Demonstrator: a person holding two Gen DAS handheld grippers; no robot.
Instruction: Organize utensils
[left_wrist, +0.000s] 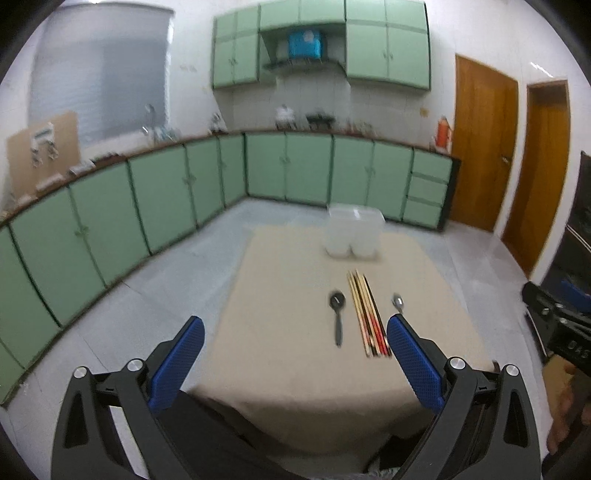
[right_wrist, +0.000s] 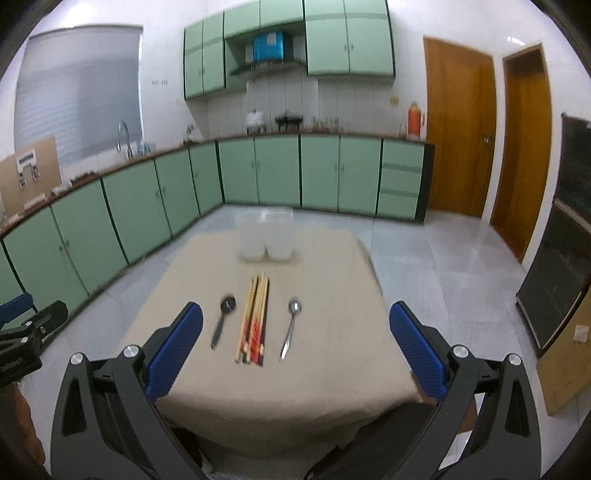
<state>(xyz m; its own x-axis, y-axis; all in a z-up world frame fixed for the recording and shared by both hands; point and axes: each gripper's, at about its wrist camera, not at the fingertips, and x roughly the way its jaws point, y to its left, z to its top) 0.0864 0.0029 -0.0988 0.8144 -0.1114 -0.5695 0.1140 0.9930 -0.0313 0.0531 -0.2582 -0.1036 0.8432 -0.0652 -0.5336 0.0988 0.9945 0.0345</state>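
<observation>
Lying on beige cloth-covered table (right_wrist: 325, 369): one black plastic spoon (right_wrist: 222, 322), one silver metal spoon (right_wrist: 291, 325), one multicoloured chopstick bundle (right_wrist: 254, 317); standing behind, two translucent plastic cups (right_wrist: 265, 236). Hovering wide open, gripping nothing: left gripper (left_wrist: 295, 341), right gripper (right_wrist: 295, 326).

Chopsticks (right_wrist: 254, 321) between black spoon (right_wrist: 222, 323), steel spoon (right_wrist: 291, 326)

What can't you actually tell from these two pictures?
- Translucent holder: blurred in both views; whether it is empty cannot be told.
- Silver spoon: handle hidden behind the left hand-held gripper finger in the left view.
- Chopsticks: too blurred to count.
- Table: near edge hidden behind the right hand-held gripper.
</observation>
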